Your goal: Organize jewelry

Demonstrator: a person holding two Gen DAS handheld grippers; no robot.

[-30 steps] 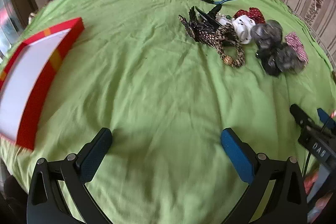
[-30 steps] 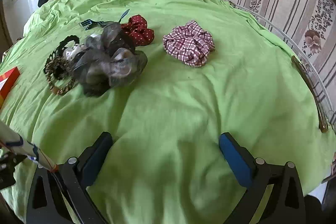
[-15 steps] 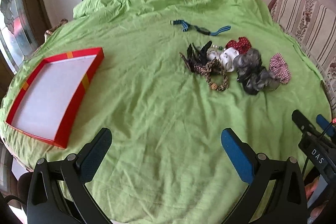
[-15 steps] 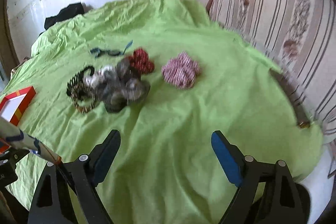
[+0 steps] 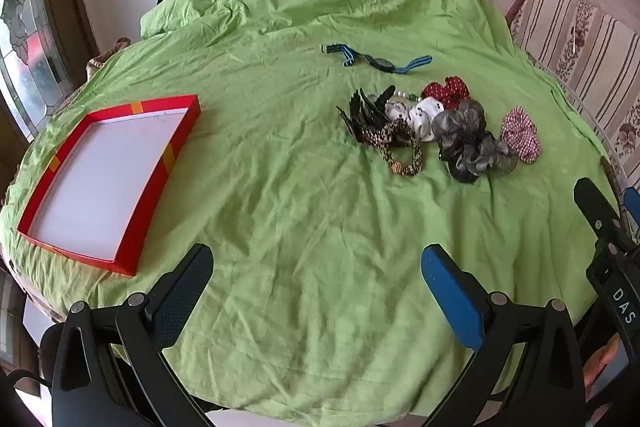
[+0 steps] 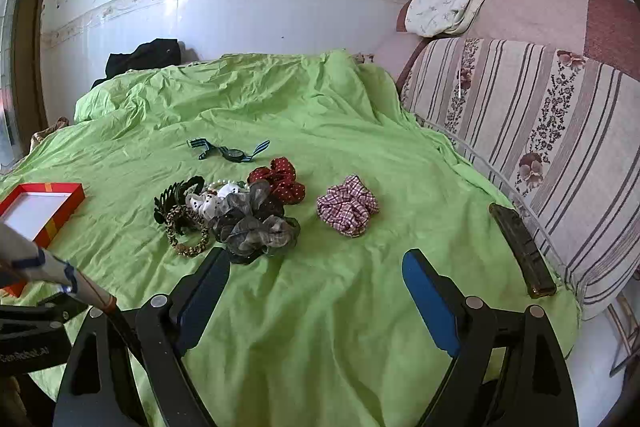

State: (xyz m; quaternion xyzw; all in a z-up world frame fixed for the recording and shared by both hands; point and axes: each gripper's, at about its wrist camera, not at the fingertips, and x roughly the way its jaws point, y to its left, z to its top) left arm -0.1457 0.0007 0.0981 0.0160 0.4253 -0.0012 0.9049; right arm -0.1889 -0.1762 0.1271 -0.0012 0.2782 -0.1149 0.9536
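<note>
1. The left gripper stands wide open with nothing between its fingers, held above the near part of the green cloth that covers the surface.
2. The right gripper is likewise spread wide and empty, above the same cloth.
3. Taking the red tray as landmark: it lies empty near the cloth's left edge. The jewelry pile sits well to its right, in one cluster.
4. In that pile, nearest the tray, lie a black claw clip and a leopard-print band. Beyond them are a white scrunchie, a grey sheer scrunchie, and a red dotted scrunchie.
5. A checked scrunchie lies apart, farthest from the tray. A striped watch lies alone behind the pile.
6. Handling, as a judgement: the scrunchies look light, soft and squashy, so a pinch across a bunched fold should hold.
7. The clip looks stiff and tangled with the band. Taking it by its body may drag neighbours along.
8. The watch is probably best gripped across its strap, beside the face.
</note>
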